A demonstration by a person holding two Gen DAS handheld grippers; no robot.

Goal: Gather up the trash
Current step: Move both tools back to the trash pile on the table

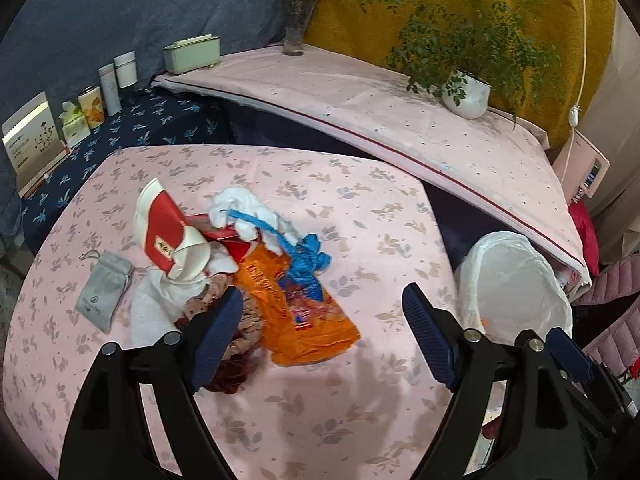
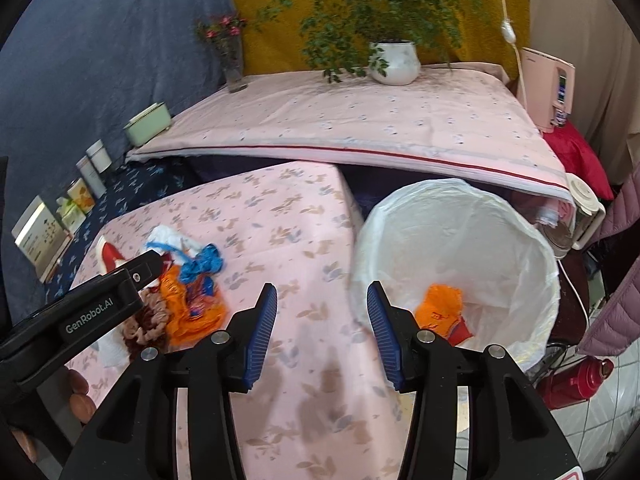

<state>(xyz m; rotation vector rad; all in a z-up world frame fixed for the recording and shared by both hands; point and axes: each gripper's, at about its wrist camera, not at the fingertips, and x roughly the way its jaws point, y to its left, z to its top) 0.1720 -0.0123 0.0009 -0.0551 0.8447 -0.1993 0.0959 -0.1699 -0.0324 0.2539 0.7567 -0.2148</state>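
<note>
A trash pile lies on the pink flowered table (image 1: 320, 420): an orange snack bag (image 1: 298, 312), a blue plastic scrap (image 1: 308, 264), white tissue (image 1: 244, 208), a red and white carton (image 1: 164, 232), brown crumpled material (image 1: 236, 344). My left gripper (image 1: 324, 300) is open and empty, just above the orange bag. My right gripper (image 2: 322, 292) is open and empty at the table's right edge, beside the white-lined bin (image 2: 520, 240), which holds an orange wrapper (image 2: 440, 308). The pile also shows in the right wrist view (image 2: 192, 300), with the left gripper body above it.
A grey pouch (image 1: 104, 292) lies left of the pile. Behind stands a higher pink-covered surface (image 1: 380, 112) with a potted plant (image 1: 468, 92) and a flower vase (image 1: 296, 24). Boxes and cans (image 1: 92, 104) line the dark blue shelf. A red flask (image 2: 576, 380) stands on the floor.
</note>
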